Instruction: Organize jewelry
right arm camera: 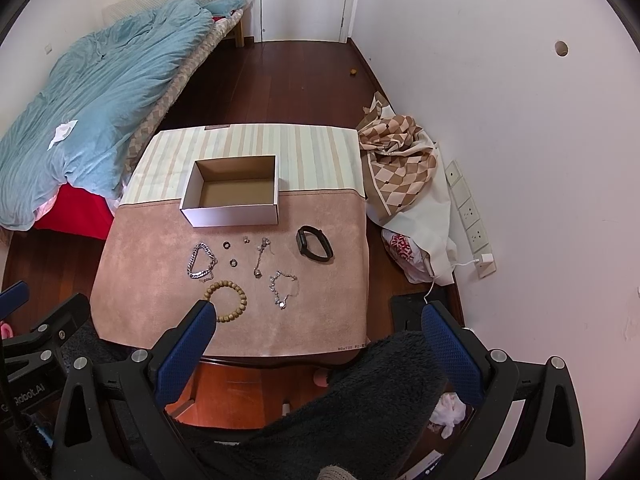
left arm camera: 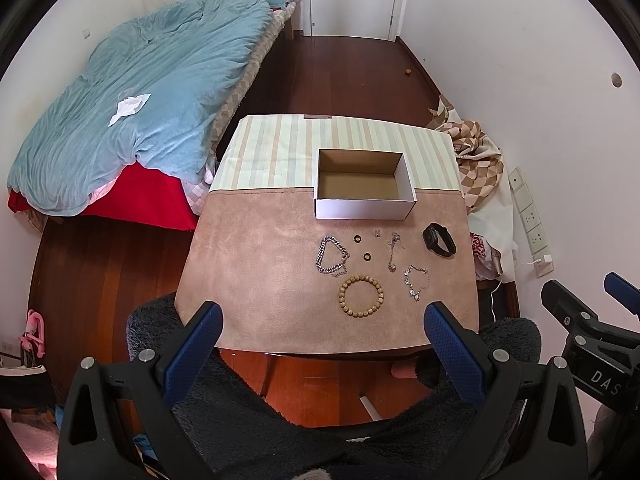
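Note:
An empty white cardboard box (left arm camera: 362, 184) (right arm camera: 234, 194) stands open on a pink mat (left arm camera: 256, 280) (right arm camera: 152, 280). In front of it lie a silver chain bracelet (left arm camera: 331, 256) (right arm camera: 201, 261), two dark rings (left arm camera: 357, 238) (right arm camera: 227, 245), a wooden bead bracelet (left arm camera: 361, 293) (right arm camera: 227, 295), a thin pendant chain (left arm camera: 394, 251) (right arm camera: 261, 258), a crystal bracelet (left arm camera: 416, 282) (right arm camera: 283, 284) and a black smartwatch (left arm camera: 439, 240) (right arm camera: 314, 243). My left gripper (left arm camera: 325, 320) and right gripper (right arm camera: 320, 320) are open and empty, held back over the table's near edge.
A bed with a blue quilt (left arm camera: 152, 96) stands to the left. A checkered cloth pile (right arm camera: 396, 164) and wall sockets (right arm camera: 470, 216) are to the right. Dark fleece (left arm camera: 280, 432) covers my lap below the table.

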The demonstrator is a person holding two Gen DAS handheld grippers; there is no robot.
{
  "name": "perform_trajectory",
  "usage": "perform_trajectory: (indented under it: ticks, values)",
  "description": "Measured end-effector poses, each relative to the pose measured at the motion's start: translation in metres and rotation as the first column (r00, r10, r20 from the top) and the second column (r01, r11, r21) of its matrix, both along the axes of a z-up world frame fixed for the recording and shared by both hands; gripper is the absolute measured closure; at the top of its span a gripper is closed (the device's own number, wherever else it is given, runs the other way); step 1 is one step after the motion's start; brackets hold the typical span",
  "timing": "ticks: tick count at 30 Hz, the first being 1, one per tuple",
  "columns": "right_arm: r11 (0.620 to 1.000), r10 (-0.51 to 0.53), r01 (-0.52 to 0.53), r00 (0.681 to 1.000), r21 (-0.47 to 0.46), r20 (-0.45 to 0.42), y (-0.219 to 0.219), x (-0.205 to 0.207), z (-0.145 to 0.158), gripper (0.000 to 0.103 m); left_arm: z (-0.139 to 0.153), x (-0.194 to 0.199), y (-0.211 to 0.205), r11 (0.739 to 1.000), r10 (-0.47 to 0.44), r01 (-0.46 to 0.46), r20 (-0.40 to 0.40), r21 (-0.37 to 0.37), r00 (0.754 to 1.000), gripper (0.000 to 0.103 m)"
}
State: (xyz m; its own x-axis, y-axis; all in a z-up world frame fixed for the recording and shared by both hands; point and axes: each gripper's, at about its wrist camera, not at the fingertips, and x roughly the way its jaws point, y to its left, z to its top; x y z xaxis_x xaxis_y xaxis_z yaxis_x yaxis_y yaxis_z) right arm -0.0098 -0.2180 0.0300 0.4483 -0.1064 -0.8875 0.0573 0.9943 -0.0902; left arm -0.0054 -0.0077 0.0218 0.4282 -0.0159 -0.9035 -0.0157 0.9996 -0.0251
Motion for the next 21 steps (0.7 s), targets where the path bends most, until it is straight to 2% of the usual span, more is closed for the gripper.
perform_trajectory:
  ticks: [14,21]
  values:
    - [1.000,0.008,-0.008,1.000,0.000,0.009,0.0019,-0.0029,0.0056,0.000,0.0094,-0.0004,0.0016,1.000,-0.003,0.003,0.008,0.001,1.000,0.000]
    - [1.000,0.010,-0.010,1.000,0.003,0.017,0.0001,-0.0023,0.0079,0.000,0.0046,-0.0044,0.0035,1.000,-0.003,0.003,0.008,-0.001,1.000,0.000]
